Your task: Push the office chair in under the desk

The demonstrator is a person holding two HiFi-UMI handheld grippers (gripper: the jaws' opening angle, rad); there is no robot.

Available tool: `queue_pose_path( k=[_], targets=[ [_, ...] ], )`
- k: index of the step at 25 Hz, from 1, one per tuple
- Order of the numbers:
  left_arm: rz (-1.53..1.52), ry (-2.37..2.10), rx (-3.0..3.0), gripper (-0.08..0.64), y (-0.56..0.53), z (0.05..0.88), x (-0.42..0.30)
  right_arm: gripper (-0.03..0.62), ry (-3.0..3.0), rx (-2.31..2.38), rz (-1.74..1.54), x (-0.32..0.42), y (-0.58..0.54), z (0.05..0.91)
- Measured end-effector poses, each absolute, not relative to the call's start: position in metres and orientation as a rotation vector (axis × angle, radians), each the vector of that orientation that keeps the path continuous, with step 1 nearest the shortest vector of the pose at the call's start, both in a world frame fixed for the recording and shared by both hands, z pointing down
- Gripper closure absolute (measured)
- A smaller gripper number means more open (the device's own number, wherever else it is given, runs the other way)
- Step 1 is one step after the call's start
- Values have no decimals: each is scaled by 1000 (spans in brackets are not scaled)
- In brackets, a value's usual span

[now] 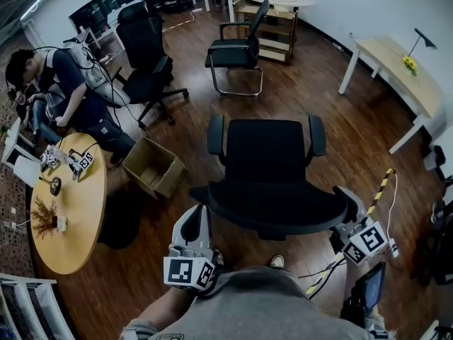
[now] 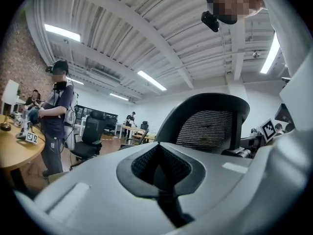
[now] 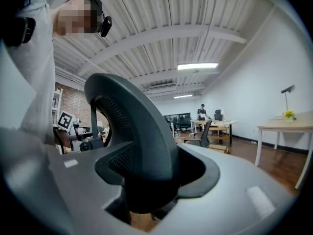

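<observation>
My right claw clamps the black mesh-backed office chair at its rim; left claw closed, empty. One-sided pushing could swivel it.

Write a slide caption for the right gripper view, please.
The right gripper clamps the curved back edge of the black office chair, with a pale desk standing beyond.

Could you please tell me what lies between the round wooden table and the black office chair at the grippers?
An open brown cardboard box on the wooden floor; the head view shows it.
</observation>
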State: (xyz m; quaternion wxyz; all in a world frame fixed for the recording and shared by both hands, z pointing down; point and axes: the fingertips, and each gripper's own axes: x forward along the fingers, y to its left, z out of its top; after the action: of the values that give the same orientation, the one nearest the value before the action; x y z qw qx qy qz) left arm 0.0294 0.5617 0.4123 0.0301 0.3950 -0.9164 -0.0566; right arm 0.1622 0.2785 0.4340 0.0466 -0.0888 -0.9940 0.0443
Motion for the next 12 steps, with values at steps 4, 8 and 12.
queue_pose_path(
  k=[4, 8, 12],
  targets=[
    [-159, -2776, 1335, 558, 577, 411, -6, 334, -3041, -168, 145, 155, 308, 435],
    [-143, -2732, 1432, 558, 589, 410, -36, 334, -3049, -63, 146, 145, 337, 435],
    [-129, -2703, 1504, 558, 602, 408, -63, 334, -3051, 43, 146, 134, 359, 437]
  ],
)
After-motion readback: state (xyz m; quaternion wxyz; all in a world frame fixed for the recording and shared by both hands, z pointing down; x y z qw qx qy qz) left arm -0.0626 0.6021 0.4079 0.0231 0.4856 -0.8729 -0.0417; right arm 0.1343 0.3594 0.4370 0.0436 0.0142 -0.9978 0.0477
